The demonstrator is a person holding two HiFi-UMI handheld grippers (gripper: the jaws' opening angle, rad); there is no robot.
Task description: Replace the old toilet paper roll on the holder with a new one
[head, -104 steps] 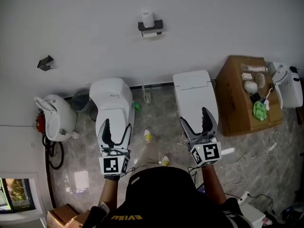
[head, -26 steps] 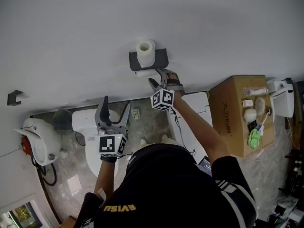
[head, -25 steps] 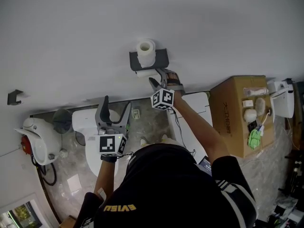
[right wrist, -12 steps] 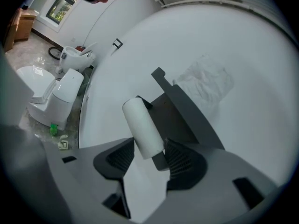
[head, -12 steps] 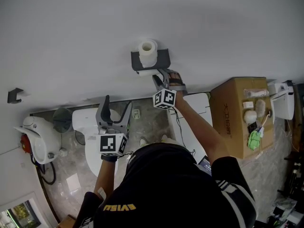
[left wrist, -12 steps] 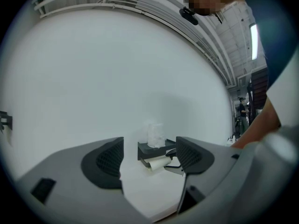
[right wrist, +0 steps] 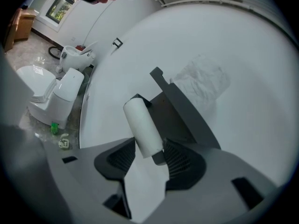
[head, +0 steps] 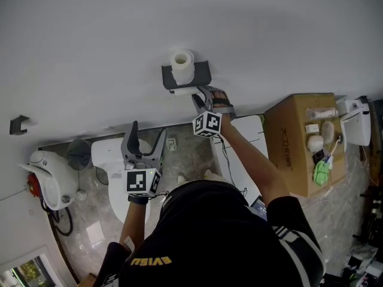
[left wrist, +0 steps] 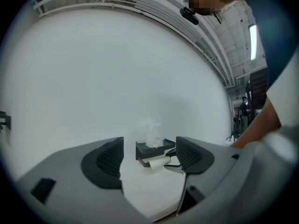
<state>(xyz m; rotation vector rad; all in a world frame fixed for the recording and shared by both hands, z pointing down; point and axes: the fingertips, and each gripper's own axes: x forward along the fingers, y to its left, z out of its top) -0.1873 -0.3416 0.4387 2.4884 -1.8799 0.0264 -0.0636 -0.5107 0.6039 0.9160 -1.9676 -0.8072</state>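
1. Grey wall-mounted holder (head: 202,73) with a flat shelf shows small in the head view. The thin white paper roll (head: 185,91) under the shelf is half covered by the right gripper (head: 201,98), so contact is unclear there. The plastic-wrapped white new roll (head: 182,61) stands upright on the shelf. The left gripper (head: 148,137) is lower, well apart from the holder
2. Left gripper view: its jaws stand spread with nothing between them. The holder and both rolls look distant, and the right gripper's tip is cut off behind one pad
3. Right gripper view: the jaws have just been closing and clasp the thin white paper roll's near end, both pads touching it. The plastic-wrapped white new roll is blurred here
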